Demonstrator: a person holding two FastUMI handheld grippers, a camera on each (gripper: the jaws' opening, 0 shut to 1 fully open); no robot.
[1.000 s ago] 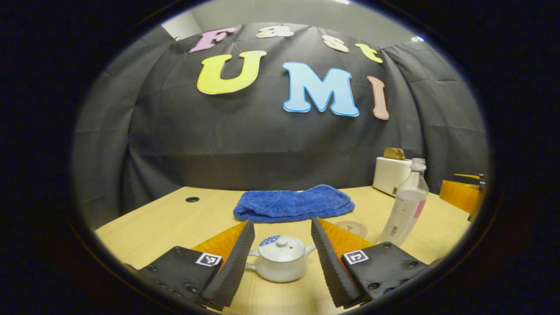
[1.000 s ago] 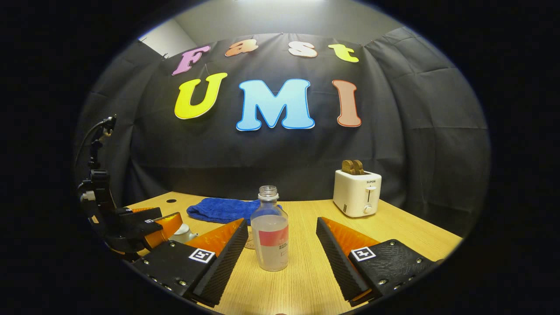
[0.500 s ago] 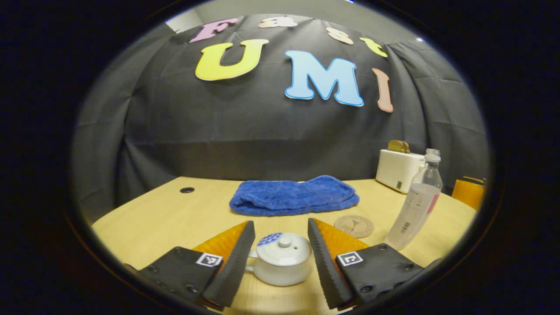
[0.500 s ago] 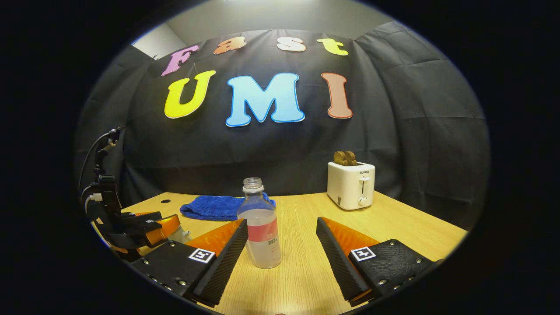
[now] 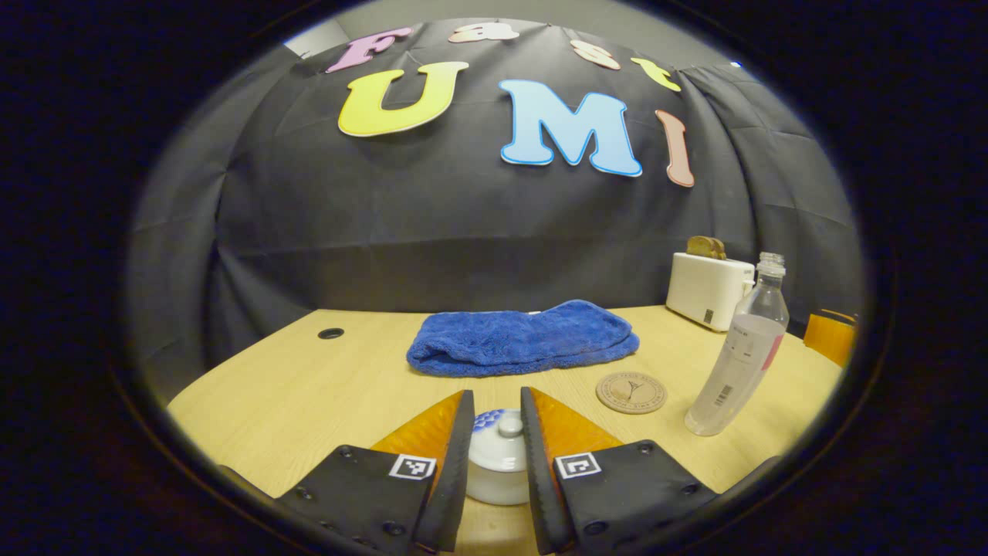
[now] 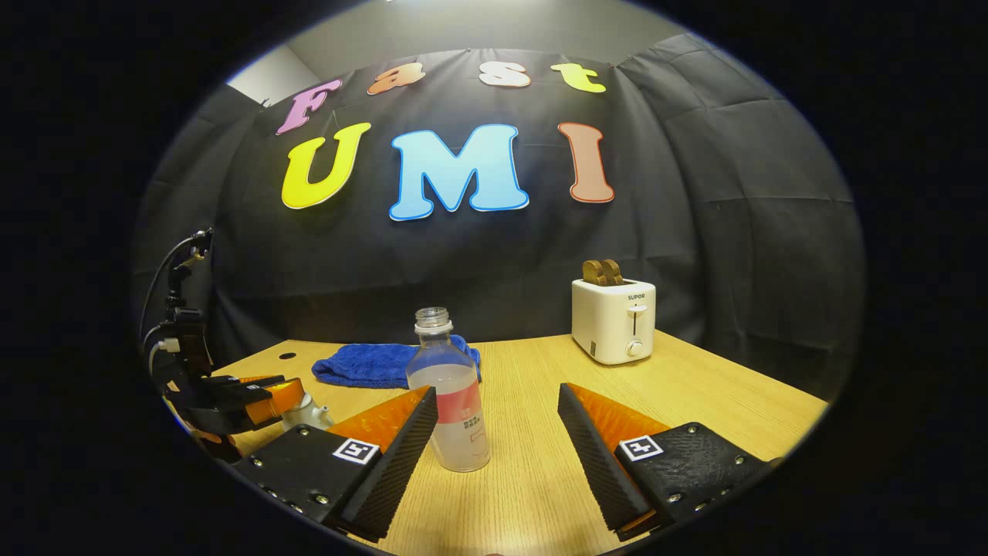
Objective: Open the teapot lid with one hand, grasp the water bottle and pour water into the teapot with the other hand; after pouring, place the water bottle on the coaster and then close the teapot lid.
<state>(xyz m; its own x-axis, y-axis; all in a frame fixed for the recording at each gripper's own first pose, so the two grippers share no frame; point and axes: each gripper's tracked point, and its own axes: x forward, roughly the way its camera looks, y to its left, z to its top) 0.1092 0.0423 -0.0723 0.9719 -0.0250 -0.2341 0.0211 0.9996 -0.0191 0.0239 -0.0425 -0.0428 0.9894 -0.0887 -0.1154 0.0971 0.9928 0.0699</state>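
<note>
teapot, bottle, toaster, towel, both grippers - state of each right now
teapot: lid on
left gripper: closed around the lid knob, contact unclear
water bottle: upright, uncapped, part full
right gripper: open, bottle not gripped
coaster: bare
toaster: slices up
towel: folded

Left gripper [image 5: 498,428] fingers narrowed (near closed), right gripper [image 6: 498,432] spread

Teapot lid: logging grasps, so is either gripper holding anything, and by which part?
Left gripper closes around the white ceramic teapot lid's knob; contact unclear. Right gripper holds nothing.
</note>
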